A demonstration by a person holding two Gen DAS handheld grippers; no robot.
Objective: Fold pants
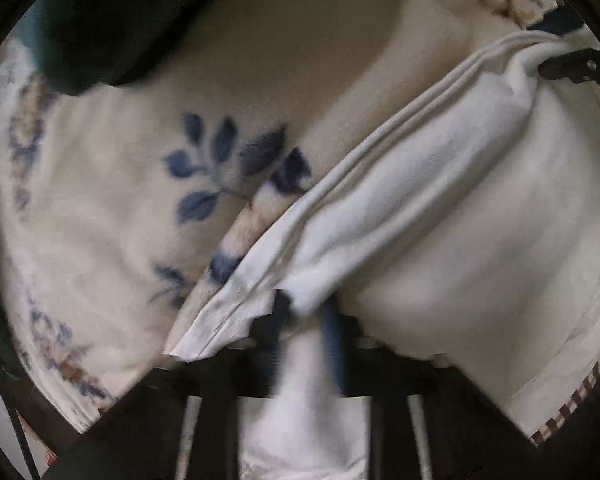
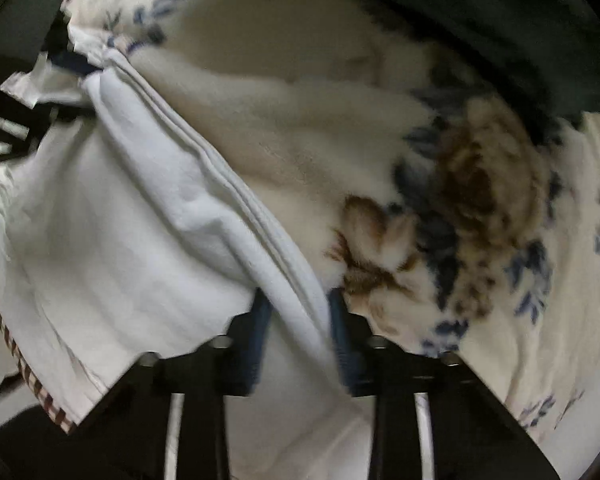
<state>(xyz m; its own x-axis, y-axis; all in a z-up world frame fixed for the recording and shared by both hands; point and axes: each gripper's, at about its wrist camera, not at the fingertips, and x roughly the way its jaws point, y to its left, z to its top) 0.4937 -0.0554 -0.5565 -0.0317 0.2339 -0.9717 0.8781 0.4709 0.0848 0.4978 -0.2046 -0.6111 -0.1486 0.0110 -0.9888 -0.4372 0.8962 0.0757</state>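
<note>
The white pants (image 1: 440,208) lie bunched on a cream blanket with blue and brown flowers (image 1: 112,200). A folded, seamed edge of the pants runs diagonally between both grippers. In the left wrist view my left gripper (image 1: 306,312) is shut on one end of that edge, with white cloth pinched between its dark fingers. The right gripper (image 1: 568,64) shows at the far end of the same edge. In the right wrist view my right gripper (image 2: 298,304) is shut on the pants (image 2: 120,240), the fold passing between its blue pads. The left gripper (image 2: 72,64) shows at the upper left.
The flowered blanket (image 2: 440,208) covers the surface beyond the pants. A red-and-white checked trim (image 2: 16,356) borders the cloth under the pants. A dark green mass of cloth (image 1: 112,20) fills the top left of the left wrist view.
</note>
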